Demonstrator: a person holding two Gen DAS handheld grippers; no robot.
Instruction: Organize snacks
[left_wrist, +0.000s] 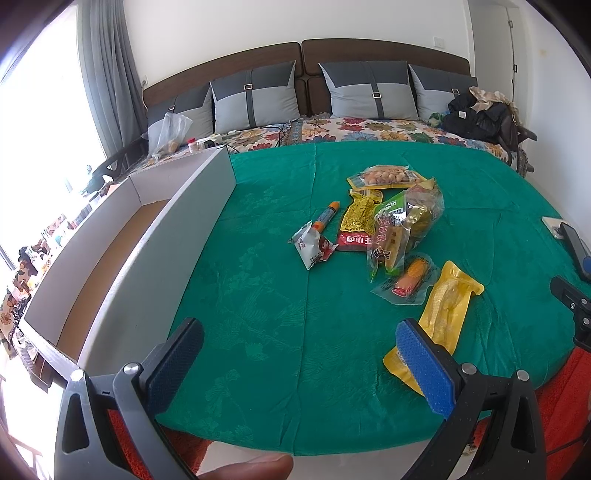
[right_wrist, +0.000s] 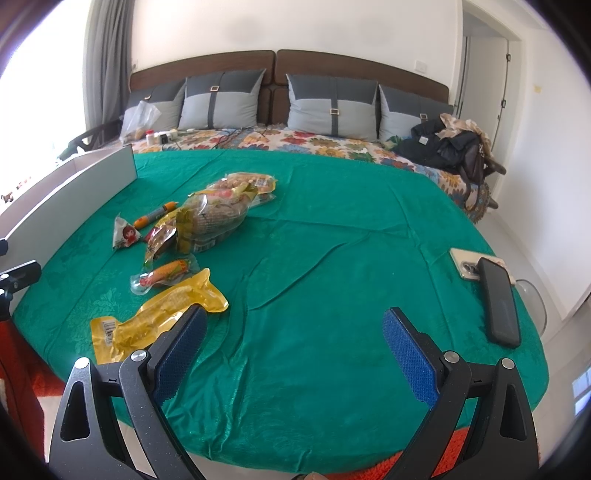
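Observation:
Several snack packs lie in a loose pile on the green cloth (left_wrist: 258, 295). A yellow corn pack (left_wrist: 448, 306) lies nearest, also in the right wrist view (right_wrist: 162, 314). Beyond it lie a clear sausage pack (left_wrist: 408, 278), a clear bag of wrapped snacks (left_wrist: 410, 221), a nut pack (left_wrist: 386, 175), a white triangular pack (left_wrist: 312, 245) and an orange-tipped stick (left_wrist: 325, 218). An open white cardboard box (left_wrist: 177, 229) stands at the left. My left gripper (left_wrist: 299, 339) is open and empty above the cloth's near edge. My right gripper (right_wrist: 295, 332) is open and empty, right of the corn pack.
Two phones (right_wrist: 498, 299) lie at the cloth's right edge. Behind the cloth is a floral bedspread (left_wrist: 369, 133) with grey pillows, a plastic bag and a small bottle at the left, and dark clothes (left_wrist: 480, 118) at the right.

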